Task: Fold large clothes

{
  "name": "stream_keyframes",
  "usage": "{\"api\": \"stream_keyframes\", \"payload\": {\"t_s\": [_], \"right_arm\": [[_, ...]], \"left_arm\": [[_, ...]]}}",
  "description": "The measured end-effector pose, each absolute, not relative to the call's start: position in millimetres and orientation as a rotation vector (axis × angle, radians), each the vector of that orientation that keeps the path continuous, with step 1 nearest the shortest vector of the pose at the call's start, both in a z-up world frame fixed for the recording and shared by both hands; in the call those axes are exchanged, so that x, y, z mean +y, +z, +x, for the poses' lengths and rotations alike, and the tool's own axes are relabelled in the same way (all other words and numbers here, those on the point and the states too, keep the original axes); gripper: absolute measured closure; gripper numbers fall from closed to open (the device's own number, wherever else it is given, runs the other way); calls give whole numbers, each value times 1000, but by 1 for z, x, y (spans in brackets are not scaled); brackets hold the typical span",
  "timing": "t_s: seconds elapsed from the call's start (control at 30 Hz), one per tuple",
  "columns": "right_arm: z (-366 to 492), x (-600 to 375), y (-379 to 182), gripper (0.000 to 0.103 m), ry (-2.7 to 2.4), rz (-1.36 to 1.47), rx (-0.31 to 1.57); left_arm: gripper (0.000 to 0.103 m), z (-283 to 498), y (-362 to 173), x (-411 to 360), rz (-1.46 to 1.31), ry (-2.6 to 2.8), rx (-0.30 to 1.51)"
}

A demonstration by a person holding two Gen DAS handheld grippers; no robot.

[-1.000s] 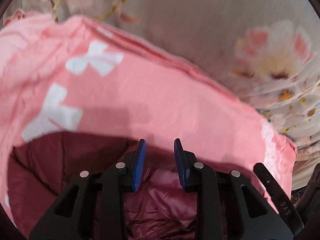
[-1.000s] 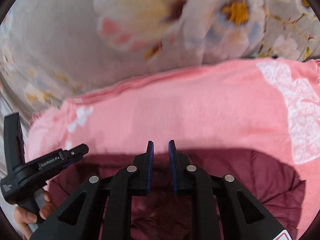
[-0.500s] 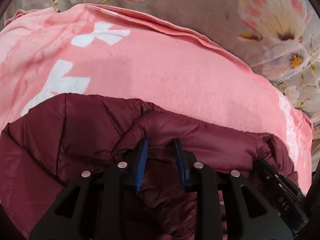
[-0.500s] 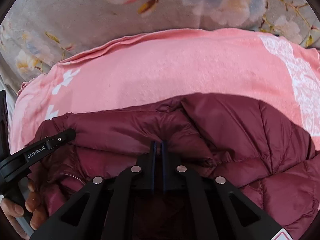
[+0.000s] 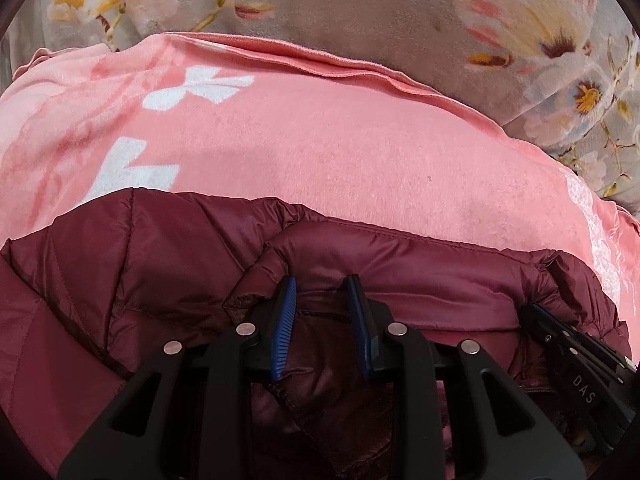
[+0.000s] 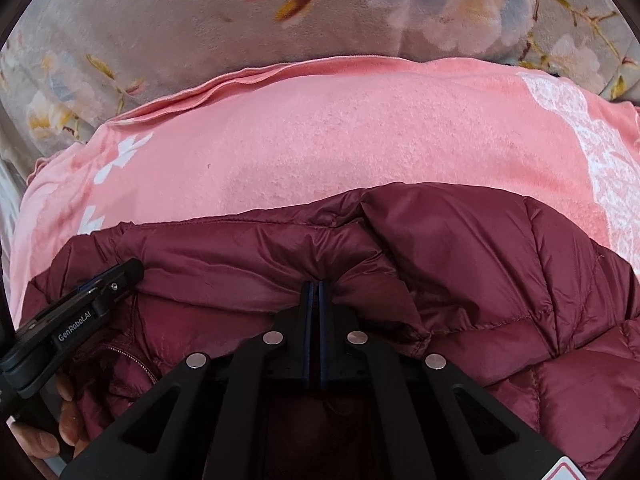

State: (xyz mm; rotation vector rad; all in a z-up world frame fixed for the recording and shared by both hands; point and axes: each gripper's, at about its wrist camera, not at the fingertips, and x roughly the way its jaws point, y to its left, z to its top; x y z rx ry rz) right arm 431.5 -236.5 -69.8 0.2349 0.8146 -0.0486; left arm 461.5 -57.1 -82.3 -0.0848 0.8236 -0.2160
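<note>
A dark red puffer jacket (image 5: pixel 120 272) (image 6: pixel 480 260) lies bunched on a pink blanket (image 5: pixel 320 140) (image 6: pixel 340 140), its upper edge towards me. My left gripper (image 5: pixel 322 284) is shut on a thick fold of that edge, its blue pads held apart by the padding. My right gripper (image 6: pixel 316 284) is shut with its pads together, and jacket fabric puckers in at the tips. Each gripper shows in the other's view: the left gripper (image 6: pixel 124 274) at the jacket's left end and the right gripper (image 5: pixel 540 312) at its right end. A hand (image 6: pixel 68 428) holds the left tool.
The pink blanket has white bow prints (image 5: pixel 192 92) and a white lace pattern (image 6: pixel 600 160). It rests on a grey floral bedspread (image 5: pixel 360 0) (image 6: pixel 160 20) that fills the far side. Bare pink blanket stretches beyond the jacket.
Both grippers have come down, and the jacket that hung under them now rests spread on the pink blanket. The right jaws have closed together; the left jaws kept their gap.
</note>
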Motion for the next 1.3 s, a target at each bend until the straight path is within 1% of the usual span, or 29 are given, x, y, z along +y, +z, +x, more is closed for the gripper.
{"api": "stream_keyframes", "payload": {"t_s": [0.13,0.17,0.2,0.23,0.27,0.3,0.33,0.4,0.43,0.53,0.63,0.7,0.83,0.97,1.0,1.03,1.07,1.1,1.13,1.2,1.27,1.3], "right_arm": [[417,-236,-58,103,-66,224,802],[399,-236,-47,100,-74,220,775],[382,-237,-36,86,-67,220,746],[360,-238,-25,82,-51,211,721],[325,-242,-11,80,-29,190,697],[299,-246,-4,73,-22,177,681],[266,-252,2,63,-17,162,669],[202,-270,4,52,-9,162,671],[174,-279,2,50,-4,171,682],[77,-309,-15,48,-38,226,733],[8,-321,-40,47,-97,246,796],[-22,-323,-57,47,-95,303,838],[-53,-316,-86,46,-27,443,870],[-56,-309,-96,45,-21,507,839],[-56,-309,-97,45,-23,533,828],[-56,-309,-97,51,-22,553,818],[-55,-309,-96,57,-17,571,810],[-54,-309,-95,72,-13,582,807],[-55,-310,-94,83,-10,587,802],[-60,-308,-87,94,3,580,777],[-69,-306,-75,97,16,562,740],[-76,-303,-67,98,26,556,713]], "left_arm": [[77,460,-79,-60,-66,-205,817],[76,455,-74,-59,-55,-197,816],[72,448,-69,-55,-52,-192,814],[65,432,-58,-45,-76,-203,805],[47,419,-49,-36,-98,-218,796],[36,400,-39,-22,-117,-232,781],[33,385,-32,-11,-121,-243,770],[28,340,-17,25,-98,-260,766],[27,324,-15,40,-87,-256,773],[23,265,-19,101,-93,-247,833],[23,202,-40,167,-216,-216,927],[23,168,-58,195,-290,-198,985],[23,122,-85,216,-362,-217,1055],[23,99,-90,214,-366,-228,1026],[28,98,-90,212,-376,-238,1026],[33,98,-89,209,-390,-253,1031],[44,98,-90,206,-396,-266,1043],[51,97,-90,206,-397,-269,1044],[57,95,-89,206,-395,-269,1041],[82,92,-84,205,-379,-271,1035],[93,87,-76,206,-368,-274,1017],[96,83,-72,207,-373,-280,1007]]}}
